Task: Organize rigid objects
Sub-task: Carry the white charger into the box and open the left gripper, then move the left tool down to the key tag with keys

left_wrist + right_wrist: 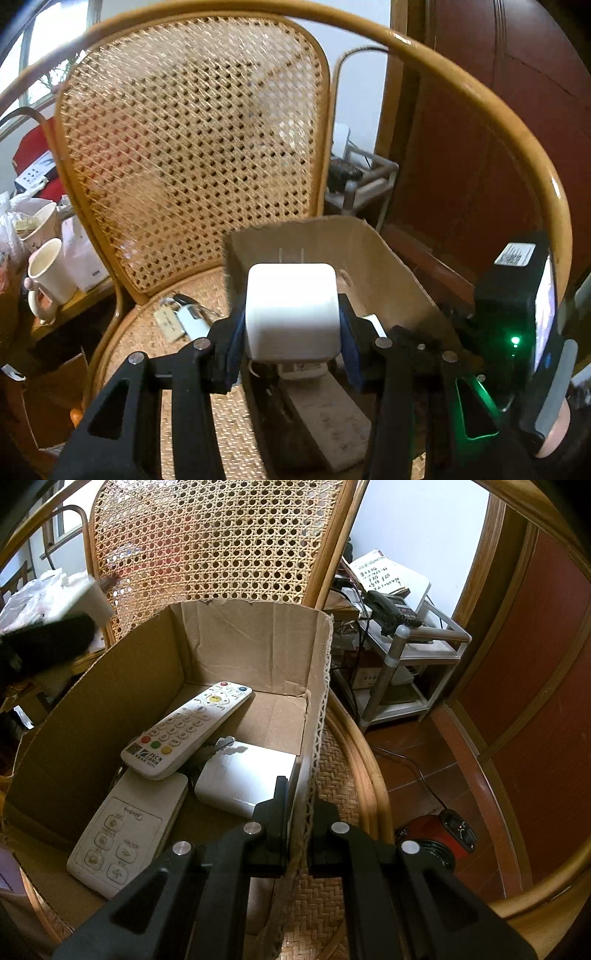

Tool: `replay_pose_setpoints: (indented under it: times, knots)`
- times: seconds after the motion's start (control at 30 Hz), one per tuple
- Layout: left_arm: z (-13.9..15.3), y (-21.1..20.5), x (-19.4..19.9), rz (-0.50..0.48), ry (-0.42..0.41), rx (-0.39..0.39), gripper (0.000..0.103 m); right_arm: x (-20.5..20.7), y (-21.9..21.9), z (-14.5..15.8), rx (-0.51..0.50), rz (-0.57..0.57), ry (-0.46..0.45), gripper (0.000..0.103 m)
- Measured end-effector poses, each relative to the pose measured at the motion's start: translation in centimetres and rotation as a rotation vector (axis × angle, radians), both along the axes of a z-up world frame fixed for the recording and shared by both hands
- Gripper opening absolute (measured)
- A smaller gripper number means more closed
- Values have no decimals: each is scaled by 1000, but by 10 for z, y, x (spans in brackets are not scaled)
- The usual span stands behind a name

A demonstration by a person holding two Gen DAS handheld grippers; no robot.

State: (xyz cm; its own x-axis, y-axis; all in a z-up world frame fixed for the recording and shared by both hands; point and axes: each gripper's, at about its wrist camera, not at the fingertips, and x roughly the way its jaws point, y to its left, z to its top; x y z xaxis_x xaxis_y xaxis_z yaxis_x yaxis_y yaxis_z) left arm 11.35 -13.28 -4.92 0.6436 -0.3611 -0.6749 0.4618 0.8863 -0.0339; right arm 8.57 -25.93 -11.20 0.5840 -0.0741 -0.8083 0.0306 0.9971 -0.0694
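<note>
**Left wrist view: white block carried over the box**

Left wrist view shows the left gripper (291,343) clamped on a white rounded block (292,312), blue pads pressing its two sides, held in the air above the near end of the cardboard box (373,243). The box sits on the seat of a cane chair (192,147). A white tag with keys (184,317) lies on the seat just beside the box, not yet gathered.

From the right wrist view, the right gripper (297,843) is pinched shut on the box's right wall (317,716), steadying it. Inside lie a white remote with coloured buttons (188,731), a flat white controller (129,830) partly under it, a white slab-shaped device (247,779) and some keys (221,746) between them. The block and left gripper appear blurred at the upper left of this view, outside the box's left wall.

To do this well, I'd bring the block fully inside the rim before lowering, and aim for the bare floor at the far corner rather than onto the remote's buttons. The right hand should keep its pinch so the wall does not flex. Release only once the block rests low.
</note>
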Motion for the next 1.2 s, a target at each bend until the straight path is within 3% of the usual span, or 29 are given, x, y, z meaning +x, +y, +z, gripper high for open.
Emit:
replay_pose_setpoints:
  times: [0.23,0.3,0.37,0.5,0.57,0.63,0.8,0.9,1.07,1.2]
  knots:
    - [-9,-6,3,-4,5,26,44,1,0,0,-1,-1,0,9]
    - [-7,-3,4,4,0,27,55,2,1,0,-1,1,0,9]
    - [-5,2,5,47,-14,36,77,3,1,0,3,2,-1,9]
    - [2,20,12,120,-26,28,83,5,2,-1,3,3,0,9]
    - [3,32,19,159,-37,6,97,4,2,-1,4,3,-1,9]
    - [1,48,31,220,-43,-10,98,4,1,-1,4,3,0,9]
    - [-12,83,63,338,30,-51,99,4,2,-1,5,4,-1,9]
    - [-25,99,81,396,57,-16,99,4,1,-1,4,3,-1,9]
    - [-57,119,110,438,113,38,99,4,1,-1,5,3,-1,9]
    - [-79,132,130,441,162,16,99,4,2,0,4,3,-1,9]
